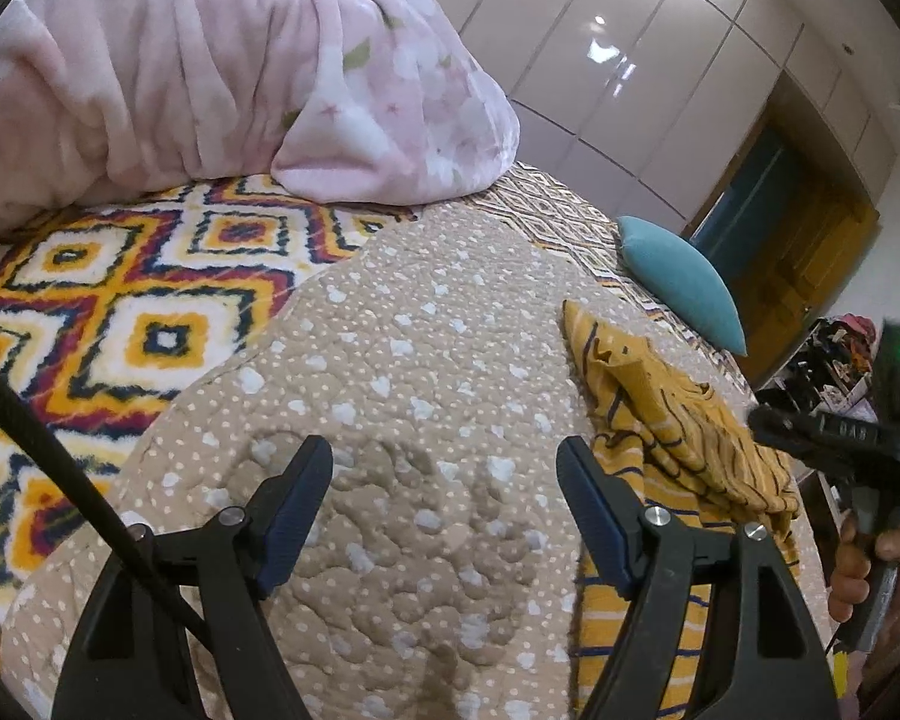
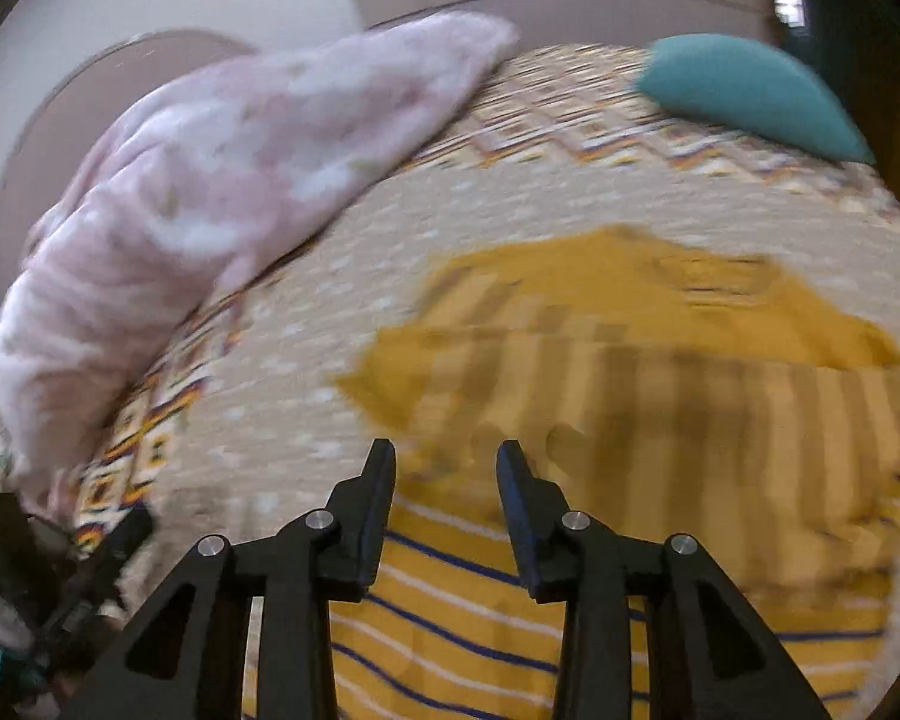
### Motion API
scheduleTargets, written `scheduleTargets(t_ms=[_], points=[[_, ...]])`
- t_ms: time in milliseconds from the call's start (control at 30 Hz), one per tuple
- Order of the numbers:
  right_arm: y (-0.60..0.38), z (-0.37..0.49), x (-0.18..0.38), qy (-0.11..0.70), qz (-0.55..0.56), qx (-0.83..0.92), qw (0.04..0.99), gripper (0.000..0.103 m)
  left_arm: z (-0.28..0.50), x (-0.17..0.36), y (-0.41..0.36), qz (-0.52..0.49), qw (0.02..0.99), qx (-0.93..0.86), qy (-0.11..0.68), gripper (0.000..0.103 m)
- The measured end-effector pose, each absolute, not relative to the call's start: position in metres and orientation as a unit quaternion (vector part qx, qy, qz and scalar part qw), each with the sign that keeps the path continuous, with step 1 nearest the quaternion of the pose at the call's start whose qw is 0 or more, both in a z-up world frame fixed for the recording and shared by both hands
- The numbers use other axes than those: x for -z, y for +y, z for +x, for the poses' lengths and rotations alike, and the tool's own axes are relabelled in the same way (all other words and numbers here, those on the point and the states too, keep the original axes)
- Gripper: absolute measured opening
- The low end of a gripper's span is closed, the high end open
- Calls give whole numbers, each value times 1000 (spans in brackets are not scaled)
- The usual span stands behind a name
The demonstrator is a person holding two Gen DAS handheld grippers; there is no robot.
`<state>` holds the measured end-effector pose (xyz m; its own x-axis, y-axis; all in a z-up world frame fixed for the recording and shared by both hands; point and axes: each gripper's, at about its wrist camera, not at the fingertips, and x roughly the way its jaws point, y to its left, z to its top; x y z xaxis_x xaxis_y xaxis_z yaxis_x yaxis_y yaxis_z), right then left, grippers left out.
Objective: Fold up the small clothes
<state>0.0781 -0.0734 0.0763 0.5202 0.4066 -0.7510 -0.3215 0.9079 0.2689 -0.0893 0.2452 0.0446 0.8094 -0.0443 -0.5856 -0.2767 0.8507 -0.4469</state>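
The mustard-yellow striped small garment point(image 1: 660, 468) lies rumpled at the right of the left wrist view, on the beige dotted quilt point(image 1: 426, 360) covering the bed. The left gripper point(image 1: 444, 480) has fingers spread wide over bare quilt. The right gripper point(image 2: 446, 468) hovers above the cloth, fingers partly apart, pinching nothing. This looks like the reach-in before a fold: next, pinch an edge. The garment's long axis seems to run from bottom toward upper frame.

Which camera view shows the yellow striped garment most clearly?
The left wrist view shows it best: the yellow striped garment is sharp there, crumpled on the beige quilt, stripes and folds distinct, though partly cut off. The right wrist view shows more of it, spread wide, but heavily blurred by motion.
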Motion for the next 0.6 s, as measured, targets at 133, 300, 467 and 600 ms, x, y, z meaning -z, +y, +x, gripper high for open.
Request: scheduleTargets(t_ms=[133, 300, 467, 600], points=[[-161, 80, -75, 435, 84, -77, 893, 47, -88, -48, 235, -268, 914, -49, 301, 76], [-238, 84, -55, 452, 129, 6, 883, 65, -83, -56, 212, -255, 919, -37, 297, 77], [-245, 100, -20, 493, 142, -18, 858, 23, -74, -60, 185, -230, 925, -18, 301, 77], [-249, 103, -13, 498, 54, 55, 864, 16, -69, -57, 180, -217, 926, -19, 308, 77]])
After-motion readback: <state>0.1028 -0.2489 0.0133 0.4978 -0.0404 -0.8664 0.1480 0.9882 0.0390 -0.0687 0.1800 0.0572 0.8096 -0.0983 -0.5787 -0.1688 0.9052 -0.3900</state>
